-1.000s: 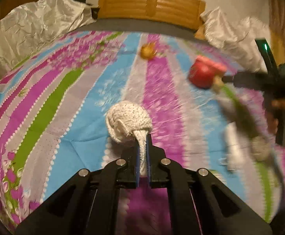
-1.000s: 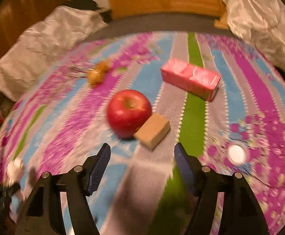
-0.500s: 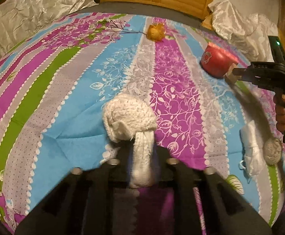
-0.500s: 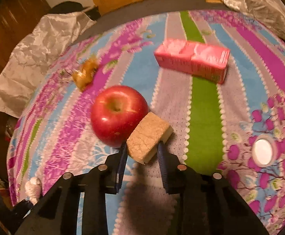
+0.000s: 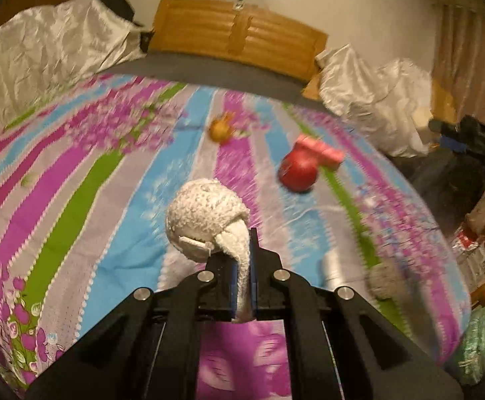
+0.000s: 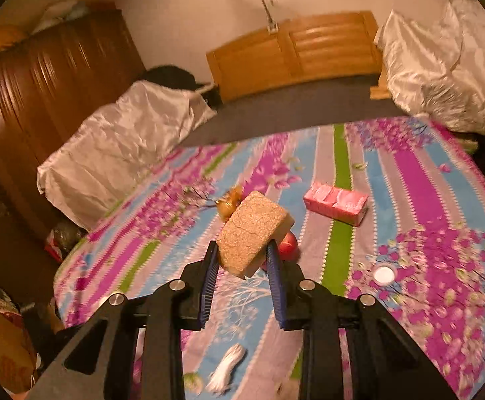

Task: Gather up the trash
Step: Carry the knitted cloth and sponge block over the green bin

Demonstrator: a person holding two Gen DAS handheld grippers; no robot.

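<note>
My left gripper (image 5: 242,266) is shut on the tail of a white knitted ball (image 5: 206,216) and holds it above the striped floral bedspread (image 5: 76,206). My right gripper (image 6: 242,260) is shut on a tan sponge block (image 6: 254,230), held up off the bed and tilted. Behind the sponge, a red apple (image 6: 289,245) shows only in part; the left wrist view has the apple (image 5: 297,175) whole. A pink carton (image 6: 335,206) and an orange wrapper (image 6: 229,201) lie farther back.
A white cap (image 6: 384,275) and a crumpled white tissue (image 6: 227,366) lie on the bedspread near me. A grey round lump (image 5: 384,278) lies beside them. Silver-covered furniture (image 6: 126,140) flanks the bed, with a wooden headboard (image 6: 292,53) behind. Bags (image 5: 475,256) crowd the floor at the right.
The right gripper went from wide open to shut on the sponge beside the apple, then lifted it off the bed. The left gripper rose with the knitted ball still held.
</note>
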